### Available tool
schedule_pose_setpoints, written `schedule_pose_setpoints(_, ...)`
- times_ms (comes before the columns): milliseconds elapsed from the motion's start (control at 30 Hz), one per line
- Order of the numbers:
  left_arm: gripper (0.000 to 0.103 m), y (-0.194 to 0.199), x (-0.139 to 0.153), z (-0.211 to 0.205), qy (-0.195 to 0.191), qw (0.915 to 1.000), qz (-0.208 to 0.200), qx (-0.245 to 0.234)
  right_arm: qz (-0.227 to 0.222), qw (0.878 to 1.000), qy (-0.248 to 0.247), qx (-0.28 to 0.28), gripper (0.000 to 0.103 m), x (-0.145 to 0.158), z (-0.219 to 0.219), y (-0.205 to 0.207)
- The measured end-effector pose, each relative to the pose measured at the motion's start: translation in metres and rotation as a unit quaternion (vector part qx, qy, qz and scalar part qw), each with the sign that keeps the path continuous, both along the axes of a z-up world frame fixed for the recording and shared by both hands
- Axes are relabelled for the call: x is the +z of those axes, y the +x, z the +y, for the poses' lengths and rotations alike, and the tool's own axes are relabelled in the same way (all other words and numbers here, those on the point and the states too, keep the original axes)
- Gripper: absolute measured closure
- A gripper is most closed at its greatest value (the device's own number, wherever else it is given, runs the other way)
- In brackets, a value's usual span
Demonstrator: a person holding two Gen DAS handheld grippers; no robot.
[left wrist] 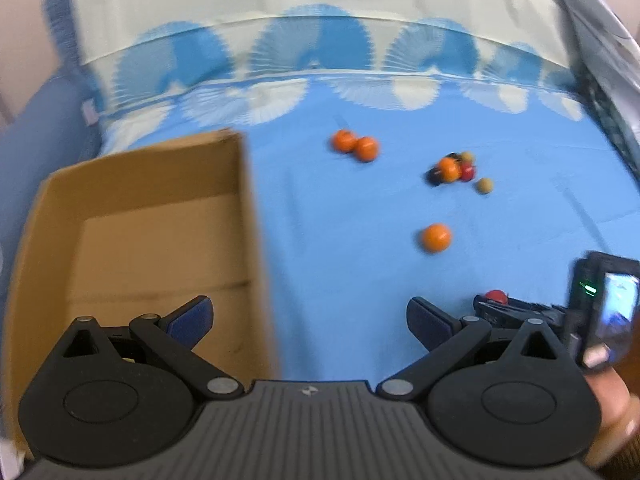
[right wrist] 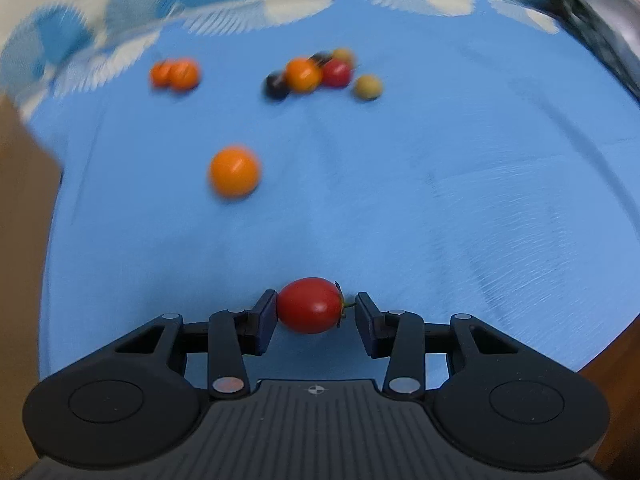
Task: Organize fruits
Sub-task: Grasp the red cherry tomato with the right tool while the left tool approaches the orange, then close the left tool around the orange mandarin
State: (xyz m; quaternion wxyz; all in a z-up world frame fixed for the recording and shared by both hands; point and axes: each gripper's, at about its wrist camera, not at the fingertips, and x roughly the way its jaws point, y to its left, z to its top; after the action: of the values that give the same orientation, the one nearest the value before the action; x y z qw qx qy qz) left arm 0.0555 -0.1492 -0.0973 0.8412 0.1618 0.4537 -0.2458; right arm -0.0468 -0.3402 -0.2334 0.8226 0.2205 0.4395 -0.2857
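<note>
My right gripper (right wrist: 315, 312) is shut on a red tomato (right wrist: 310, 305), held just above the blue cloth. The same tomato shows small in the left wrist view (left wrist: 496, 296), in the right gripper at the lower right. My left gripper (left wrist: 310, 320) is open and empty, its left finger over the cardboard box (left wrist: 132, 200). The box looks empty. Ahead on the cloth lie a lone orange fruit (right wrist: 234, 171), two orange fruits together (right wrist: 176, 74), and a cluster of orange, red, dark and tan fruits (right wrist: 316, 74).
The blue cloth (right wrist: 440, 200) covers the surface, with a patterned blue-and-white band at the back (left wrist: 320, 52). A tan fruit (right wrist: 368, 87) sits just right of the cluster. Grey fabric lies at the far right edge (left wrist: 600, 40).
</note>
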Motion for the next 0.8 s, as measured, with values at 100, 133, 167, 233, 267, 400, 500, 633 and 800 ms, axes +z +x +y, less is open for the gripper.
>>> schedule_pose_setpoints(100,0.000,0.021,-0.029,-0.055,0.005,0.9994,0.020,-0.028,-0.020,0.999,-0.004,-0.043,0.059,0.007,-0.029,-0.015)
schedule_pose_setpoints(133,0.000,0.026,-0.039,-0.071,0.010,0.9990,0.024,-0.036,-0.024,0.998,-0.004,-0.056,0.059,0.006,-0.038,-0.018)
schedule_pose_setpoints(167,0.000,0.032,-0.052,-0.092,0.016,0.9983,0.030,-0.047,-0.028,0.997,-0.006,-0.067,0.059,0.007,-0.047,-0.024)
schedule_pose_setpoints(233,0.000,0.043,-0.075,-0.125,0.029,0.9965,0.045,-0.064,-0.033,0.996,-0.007,-0.079,0.059,0.006,-0.062,-0.030)
schedule_pose_setpoints(267,0.000,0.048,-0.086,-0.137,0.033,0.9957,0.055,-0.067,-0.035,0.996,-0.006,-0.083,0.059,0.001,-0.071,-0.031)
schedule_pose_setpoints(400,0.000,0.067,-0.125,-0.175,0.028,0.9886,0.139,-0.049,-0.035,0.995,0.011,-0.094,0.059,-0.014,-0.089,-0.033)
schedule_pose_setpoints(500,0.000,0.079,-0.145,-0.188,0.009,0.9819,0.188,-0.021,-0.038,0.995,0.023,-0.095,0.059,-0.022,-0.095,-0.036)
schedule_pose_setpoints(633,0.023,0.091,-0.161,-0.192,0.000,0.9759,0.218,0.012,-0.045,0.995,0.023,-0.088,0.059,-0.024,-0.097,-0.035)
schedule_pose_setpoints(800,0.060,0.095,-0.162,-0.183,-0.006,0.9765,0.214,0.023,-0.051,0.995,0.023,-0.083,0.059,-0.025,-0.097,-0.031)
